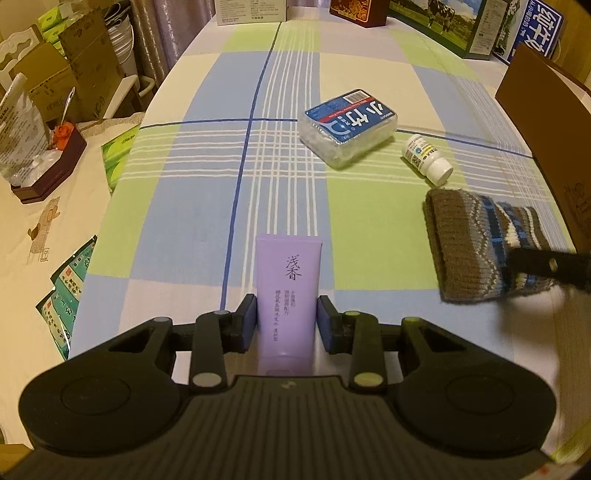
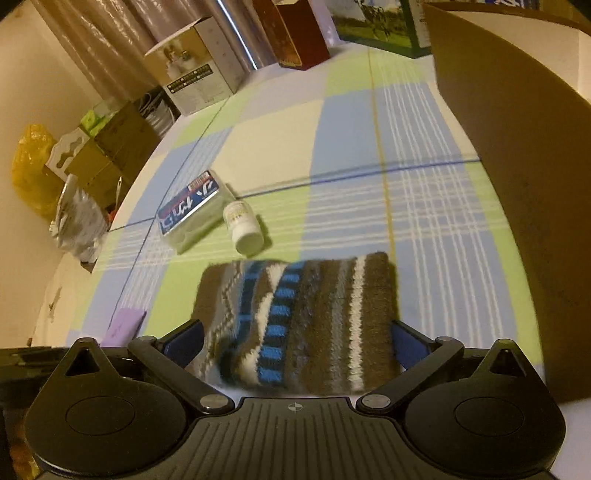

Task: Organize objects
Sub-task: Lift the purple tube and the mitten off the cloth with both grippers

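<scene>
My left gripper (image 1: 287, 325) is shut on a purple tube (image 1: 288, 291), which points away over the checked tablecloth; the tube also shows in the right wrist view (image 2: 123, 325). My right gripper (image 2: 297, 341) is shut on a brown, blue and white knitted cloth (image 2: 306, 321), held just above the table. The cloth (image 1: 480, 247) and a right finger (image 1: 546, 264) show at the right of the left wrist view. A clear floss-pick box with a blue label (image 1: 349, 125) (image 2: 192, 208) and a small white bottle on its side (image 1: 426, 158) (image 2: 243, 227) lie ahead.
A brown cardboard box wall (image 2: 517, 184) (image 1: 546, 110) stands at the right. Cartons (image 1: 436, 26) line the table's far edge. Left of the table are a green tissue pack (image 1: 118, 155), sachets (image 1: 66, 299) and a dark tray with bags (image 1: 48, 170).
</scene>
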Available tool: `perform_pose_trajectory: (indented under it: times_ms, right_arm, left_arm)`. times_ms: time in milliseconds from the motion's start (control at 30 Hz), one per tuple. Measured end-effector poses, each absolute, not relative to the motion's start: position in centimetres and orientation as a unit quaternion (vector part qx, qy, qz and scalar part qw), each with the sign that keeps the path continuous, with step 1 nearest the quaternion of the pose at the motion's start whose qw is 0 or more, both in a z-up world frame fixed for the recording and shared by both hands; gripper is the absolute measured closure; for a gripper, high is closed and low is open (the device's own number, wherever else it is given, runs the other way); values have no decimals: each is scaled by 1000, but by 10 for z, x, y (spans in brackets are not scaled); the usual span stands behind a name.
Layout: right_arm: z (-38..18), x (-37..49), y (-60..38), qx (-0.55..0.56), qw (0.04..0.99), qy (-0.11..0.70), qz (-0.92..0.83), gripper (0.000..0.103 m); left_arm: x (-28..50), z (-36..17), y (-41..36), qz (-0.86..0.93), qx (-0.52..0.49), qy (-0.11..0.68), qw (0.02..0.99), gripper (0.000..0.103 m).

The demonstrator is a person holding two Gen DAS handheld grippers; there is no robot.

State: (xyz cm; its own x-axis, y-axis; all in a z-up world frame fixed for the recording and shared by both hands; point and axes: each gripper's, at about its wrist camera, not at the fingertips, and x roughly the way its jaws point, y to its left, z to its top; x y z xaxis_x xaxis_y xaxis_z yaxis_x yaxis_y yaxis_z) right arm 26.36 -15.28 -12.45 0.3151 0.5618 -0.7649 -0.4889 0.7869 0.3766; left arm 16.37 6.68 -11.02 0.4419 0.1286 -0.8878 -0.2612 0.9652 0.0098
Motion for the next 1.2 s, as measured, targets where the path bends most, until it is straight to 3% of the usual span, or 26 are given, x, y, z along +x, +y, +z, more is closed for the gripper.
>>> perform_pose_trajectory:
  times_ms: [367, 433, 500, 700, 1200]
  right_arm:
    - [-132, 244, -101, -85, 827, 460, 312, 2]
    - [-132, 240, -103, -96, 829, 448, 319, 17]
    - [-130, 237, -105, -93, 829, 437, 335, 54]
    - [-123, 238, -113, -69, 822, 442, 352, 78]
    - [-63, 232, -160, -4, 828, 419, 372, 80]
  left_arm:
    - [167, -111, 69, 110, -63, 515, 848, 73]
    - [169, -111, 68, 109, -60, 514, 848, 73]
    - [170, -111, 68, 108, -58, 515, 849, 73]
    - [170, -111, 68, 103, -54, 514, 850, 73]
    - [164, -98, 58, 92, -75, 513, 850, 74]
